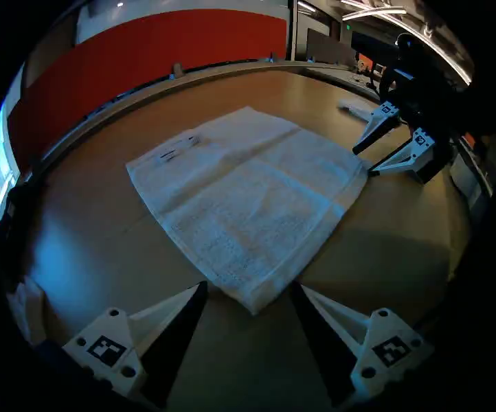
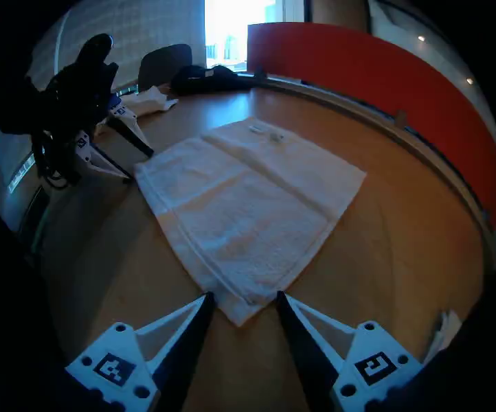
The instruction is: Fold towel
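Now towel [image 1: 248, 199] flat; left claw [image 1: 248, 285], right claw [image 2: 245, 294] spread astride corners; chair [image 2: 165, 62] in right gripper view.

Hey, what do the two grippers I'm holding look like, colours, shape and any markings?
Both alike: the left gripper and right gripper each have two white wedge-shaped fingers tapering to points, with black inner faces. Each finger carries a square black-and-white marker near its base, with small round holes beside it. The body behind looks black; sleeves are too dark to tell.
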`<act>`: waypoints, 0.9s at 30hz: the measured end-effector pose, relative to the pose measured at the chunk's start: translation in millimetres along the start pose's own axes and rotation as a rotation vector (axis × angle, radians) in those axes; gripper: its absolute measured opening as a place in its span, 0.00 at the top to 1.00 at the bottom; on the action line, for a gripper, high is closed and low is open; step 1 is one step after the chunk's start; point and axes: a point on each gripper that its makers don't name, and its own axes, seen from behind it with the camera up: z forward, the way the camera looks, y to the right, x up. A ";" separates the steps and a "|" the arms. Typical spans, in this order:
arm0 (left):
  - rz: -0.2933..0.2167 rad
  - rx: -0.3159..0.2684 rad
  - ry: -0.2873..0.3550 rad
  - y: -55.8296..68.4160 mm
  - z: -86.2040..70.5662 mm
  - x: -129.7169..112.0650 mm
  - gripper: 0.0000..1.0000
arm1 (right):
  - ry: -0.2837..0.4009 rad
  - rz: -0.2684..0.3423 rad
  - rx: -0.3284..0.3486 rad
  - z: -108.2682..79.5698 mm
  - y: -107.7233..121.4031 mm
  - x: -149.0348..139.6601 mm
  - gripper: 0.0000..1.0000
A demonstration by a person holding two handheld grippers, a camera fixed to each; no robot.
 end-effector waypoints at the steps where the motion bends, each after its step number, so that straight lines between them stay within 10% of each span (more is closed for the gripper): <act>1: -0.005 0.004 -0.001 -1.1 0.0 0.1 0.16 | -0.001 -0.001 0.001 0.0 -0.2 0.0 0.37; 12: -0.018 0.005 -0.023 0.7 -0.5 -0.8 0.39 | -0.003 -0.008 0.007 1.0 -5.2 1.5 0.72; 21: -0.031 0.032 -0.037 -1.4 1.3 0.4 0.75 | -0.003 -0.004 0.007 1.4 -7.5 3.2 0.75; 27: -0.044 0.029 -0.038 1.7 0.1 0.8 0.79 | -0.002 -0.002 0.001 0.0 -7.1 5.0 0.79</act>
